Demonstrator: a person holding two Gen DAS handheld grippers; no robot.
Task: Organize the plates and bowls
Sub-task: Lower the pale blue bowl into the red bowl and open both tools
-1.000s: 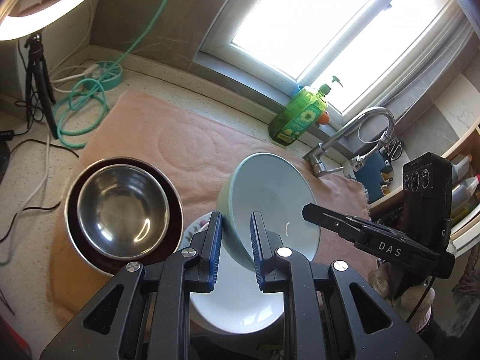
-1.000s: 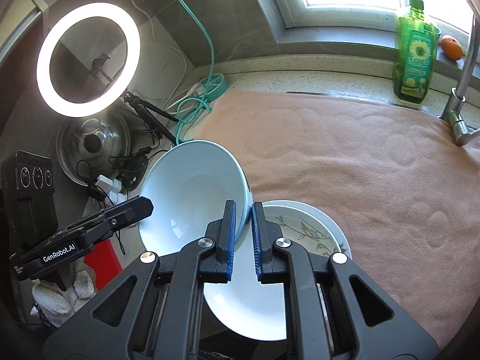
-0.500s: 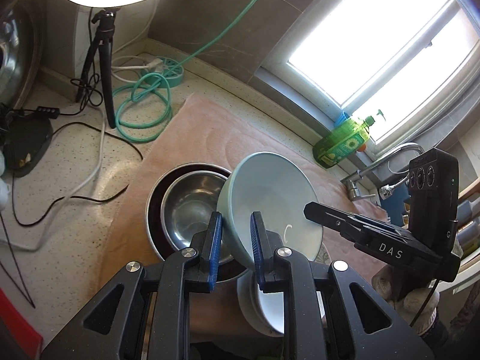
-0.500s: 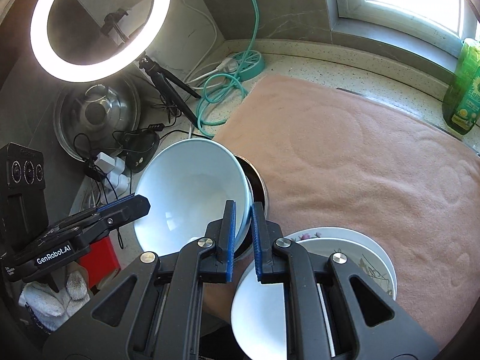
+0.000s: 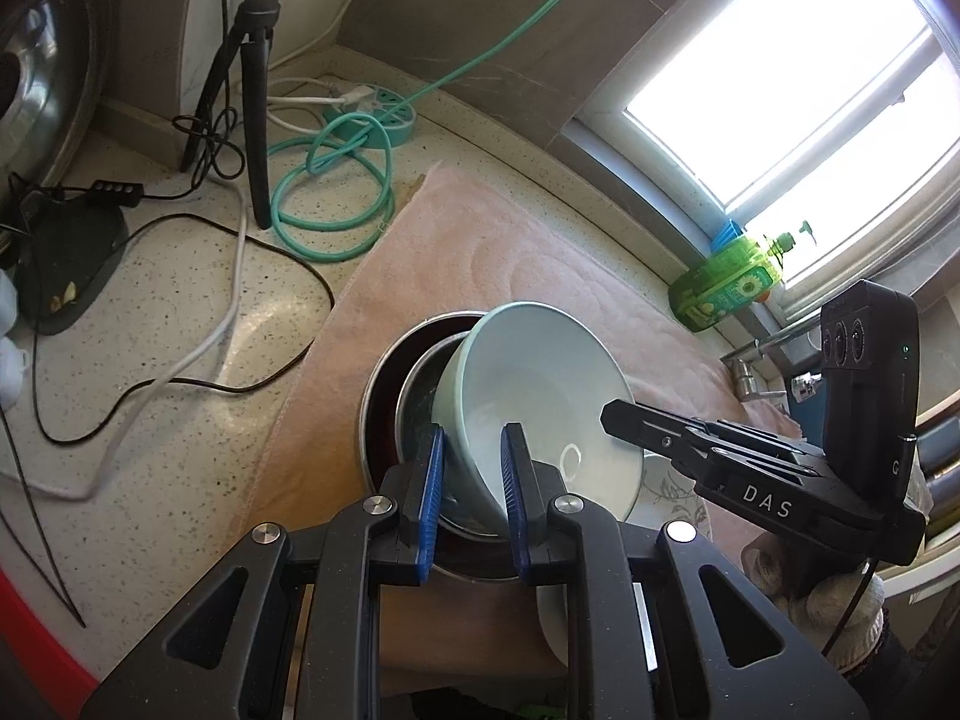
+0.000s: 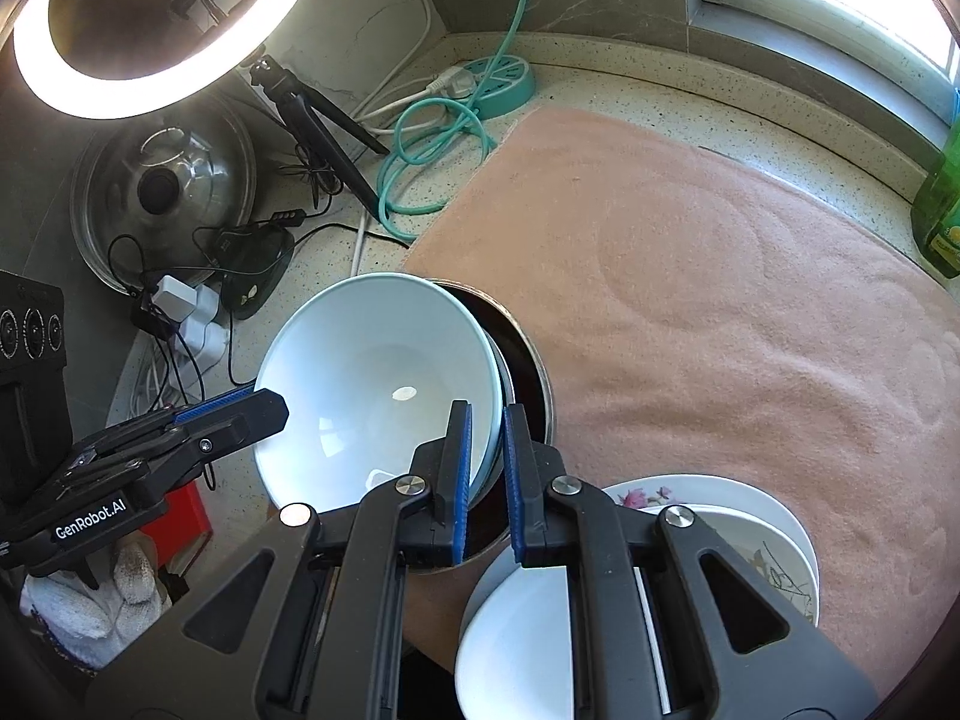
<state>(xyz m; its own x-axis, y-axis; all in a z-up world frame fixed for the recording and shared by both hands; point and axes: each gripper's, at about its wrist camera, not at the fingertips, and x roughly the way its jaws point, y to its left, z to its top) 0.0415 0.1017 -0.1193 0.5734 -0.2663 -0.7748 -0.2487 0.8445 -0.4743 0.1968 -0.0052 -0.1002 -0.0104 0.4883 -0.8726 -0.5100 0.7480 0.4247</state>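
Observation:
A pale blue bowl [image 5: 540,384] [image 6: 372,372] hangs tilted between both grippers. My left gripper [image 5: 473,438] is shut on its near rim, and my right gripper [image 6: 486,414] is shut on the opposite rim. The bowl sits partly inside a steel bowl [image 5: 420,402] that is nested in a dark red bowl [image 5: 381,402] [image 6: 531,372] on the pink towel [image 6: 720,300]. Whether the blue bowl touches the steel one I cannot tell. A stack of white flowered plates [image 6: 756,516] with a white dish [image 6: 516,630] on top lies to the right, under the right gripper.
A ring light tripod [image 5: 252,120], a coiled green cable [image 5: 336,192] and loose wires lie on the speckled counter to the left. A pot lid [image 6: 162,192] leans at the far left. A green soap bottle [image 5: 726,294] and a faucet [image 5: 750,372] stand by the window.
Both grippers carried the blue bowl leftward and down, from over the plate stack to over the steel bowl. The grips have not changed.

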